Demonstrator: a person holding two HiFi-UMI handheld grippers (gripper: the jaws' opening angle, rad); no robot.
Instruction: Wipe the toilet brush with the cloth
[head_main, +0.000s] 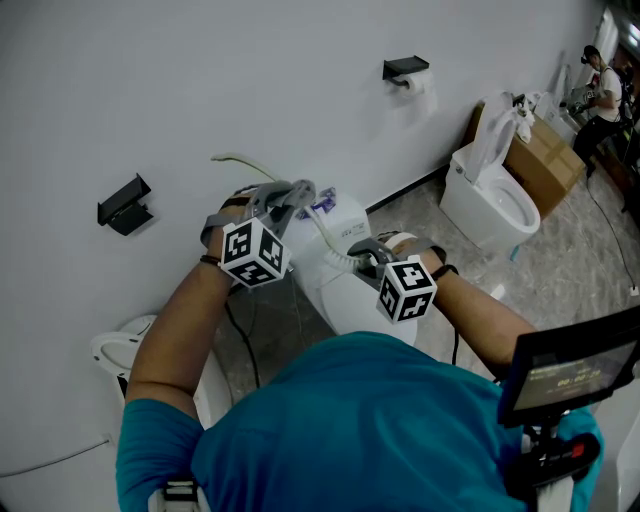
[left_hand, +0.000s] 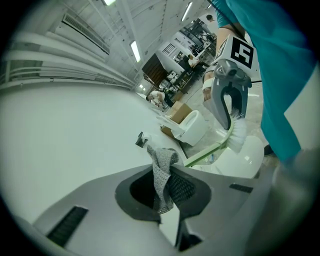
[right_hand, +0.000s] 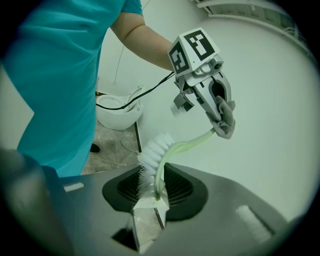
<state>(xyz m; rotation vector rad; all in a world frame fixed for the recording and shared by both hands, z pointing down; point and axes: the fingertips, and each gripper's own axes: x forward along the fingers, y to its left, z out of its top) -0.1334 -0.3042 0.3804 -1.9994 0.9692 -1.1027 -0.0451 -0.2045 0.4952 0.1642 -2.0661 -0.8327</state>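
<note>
The toilet brush (right_hand: 156, 152) has white bristles and a pale green curved handle (right_hand: 194, 141). My right gripper (right_hand: 151, 199) is shut on the brush at its bristle end, and the handle arches away from it. My left gripper (right_hand: 220, 116) is shut on a grey knit cloth (right_hand: 226, 121), which wraps the far end of the handle. In the left gripper view the cloth (left_hand: 162, 172) hangs bunched between the jaws of the left gripper (left_hand: 166, 194), with the brush (left_hand: 236, 135) beyond. In the head view both grippers, left (head_main: 298, 192) and right (head_main: 358, 256), are over a white toilet (head_main: 345, 295).
A second toilet (head_main: 492, 205) and a cardboard box (head_main: 545, 160) stand at the right, and another toilet (head_main: 122, 348) at the left. On the wall are a paper holder (head_main: 405, 70) and a black bracket (head_main: 124, 206). A person (head_main: 603, 88) is far back.
</note>
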